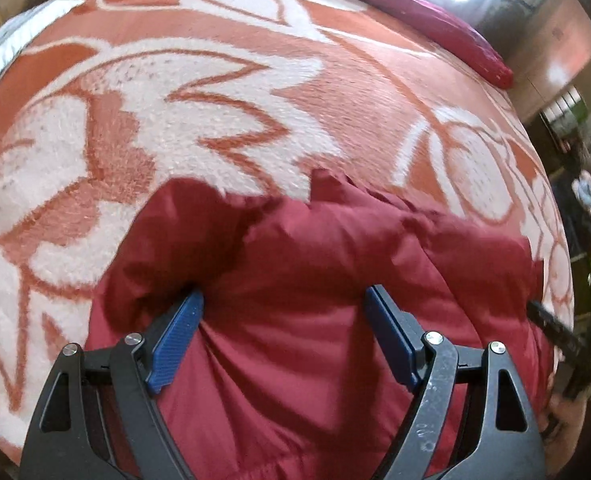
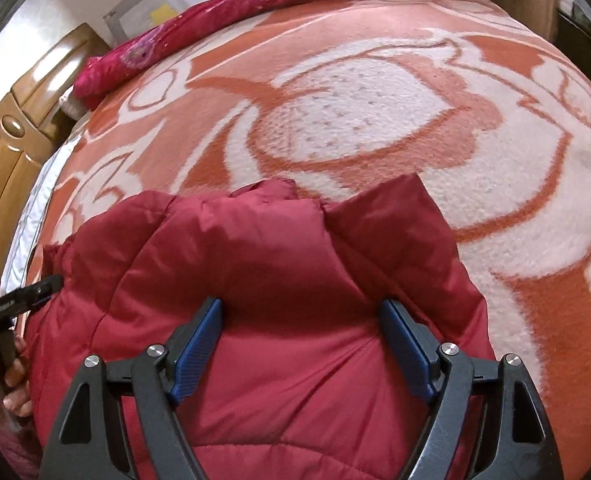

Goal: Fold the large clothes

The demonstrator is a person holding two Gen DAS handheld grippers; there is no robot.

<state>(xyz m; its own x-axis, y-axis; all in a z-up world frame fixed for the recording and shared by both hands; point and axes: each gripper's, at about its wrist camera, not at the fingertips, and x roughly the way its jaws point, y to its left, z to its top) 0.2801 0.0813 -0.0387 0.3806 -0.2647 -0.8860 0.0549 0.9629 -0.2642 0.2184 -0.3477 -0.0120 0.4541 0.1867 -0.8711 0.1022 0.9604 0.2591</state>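
Orange-and-white floral blanket (image 1: 223, 128) covers the bed beneath us. We see the puffy red jacket (image 1: 315, 264) bunched at its near edge, with both the left gripper (image 1: 283, 304) and right gripper (image 2: 301, 312) pressing spread jaws into its padding.

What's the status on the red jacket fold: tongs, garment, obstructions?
Left tongs and right tongs open, pressed into red puffer jacket. Jacket bunched on orange floral blanket. Nothing in the way.
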